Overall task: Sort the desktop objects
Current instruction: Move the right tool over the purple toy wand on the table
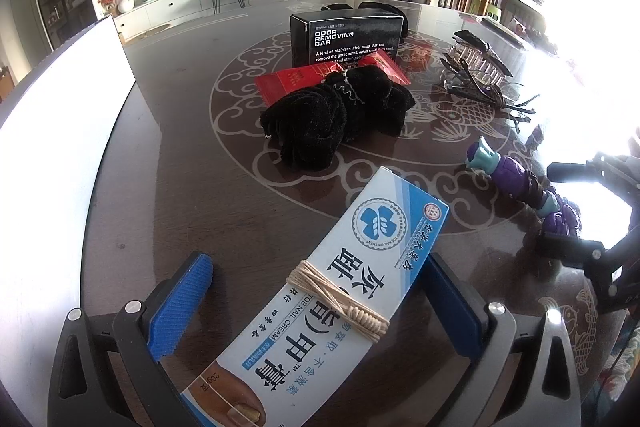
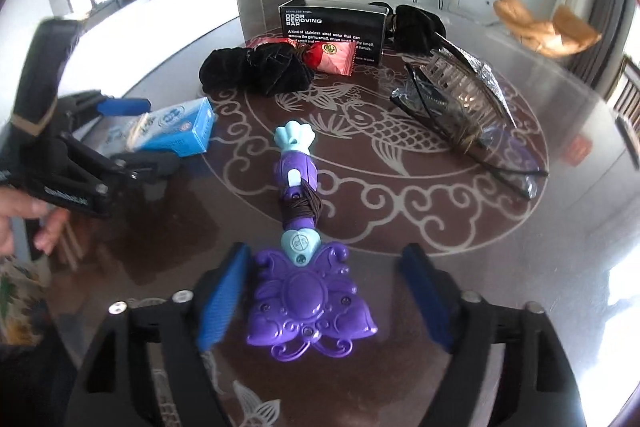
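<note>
A white and blue toe nail cream box (image 1: 320, 303), tied with string, lies on the table between the wide-open fingers of my left gripper (image 1: 316, 311); it also shows in the right wrist view (image 2: 172, 129). A purple toy wand (image 2: 304, 259) lies between the open fingers of my right gripper (image 2: 328, 295); the left pad is close to it, touching or not I cannot tell. It also shows in the left wrist view (image 1: 520, 183). A black cloth bundle (image 1: 336, 115), a red packet (image 1: 296, 81), a black "Odor Removing Bar" box (image 1: 348, 37) and a clear hair claw (image 1: 476, 67) lie farther off.
The dark round table (image 1: 192, 187) has a pale fish pattern. A white panel (image 1: 60, 99) stands along its left edge. A second black cloth (image 2: 416, 27) lies behind the black box. Chairs and a TV unit stand beyond the table.
</note>
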Demonstrator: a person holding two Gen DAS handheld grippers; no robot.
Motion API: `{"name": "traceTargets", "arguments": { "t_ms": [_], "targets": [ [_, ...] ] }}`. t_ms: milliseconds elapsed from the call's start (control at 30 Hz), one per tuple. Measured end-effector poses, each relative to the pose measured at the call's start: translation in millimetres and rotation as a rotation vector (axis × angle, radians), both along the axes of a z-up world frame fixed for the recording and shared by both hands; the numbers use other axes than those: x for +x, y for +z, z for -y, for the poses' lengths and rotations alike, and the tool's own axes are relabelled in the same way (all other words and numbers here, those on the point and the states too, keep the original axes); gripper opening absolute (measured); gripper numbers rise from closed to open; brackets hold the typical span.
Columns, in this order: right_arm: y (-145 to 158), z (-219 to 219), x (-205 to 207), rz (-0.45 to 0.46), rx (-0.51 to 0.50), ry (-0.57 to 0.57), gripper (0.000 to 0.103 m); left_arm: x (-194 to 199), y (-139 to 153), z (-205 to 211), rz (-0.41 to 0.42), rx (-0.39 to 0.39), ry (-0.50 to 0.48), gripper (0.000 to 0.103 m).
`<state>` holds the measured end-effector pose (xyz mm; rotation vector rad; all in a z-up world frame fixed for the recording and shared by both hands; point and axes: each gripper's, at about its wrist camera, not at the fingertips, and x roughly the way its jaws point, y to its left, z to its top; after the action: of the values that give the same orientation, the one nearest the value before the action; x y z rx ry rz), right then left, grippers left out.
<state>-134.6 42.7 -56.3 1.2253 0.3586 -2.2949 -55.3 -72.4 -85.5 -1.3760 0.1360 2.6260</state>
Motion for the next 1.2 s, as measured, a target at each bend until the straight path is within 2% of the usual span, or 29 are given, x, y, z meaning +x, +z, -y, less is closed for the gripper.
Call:
{"name": "traceTargets", "arguments": {
  "t_ms": [200,1033,1200],
  "targets": [
    [-5.6,7.3,4.3,-0.024,0.0,0.016,0.103,-0.1,-0.2,-0.2,0.0,0.0,0.001,0.103],
    [-4.8,3.3,9.3,-0.027,-0.001,0.017,0.103,0.5,-0.1,-0.3,-0.002,-0.002,0.006,0.103],
    [-4.9,3.4,9.5,-0.028,0.0,0.017,0.103,-1.4,0.7,1.4,-0.002,-0.004,0.034,0.103]
  ]
}}
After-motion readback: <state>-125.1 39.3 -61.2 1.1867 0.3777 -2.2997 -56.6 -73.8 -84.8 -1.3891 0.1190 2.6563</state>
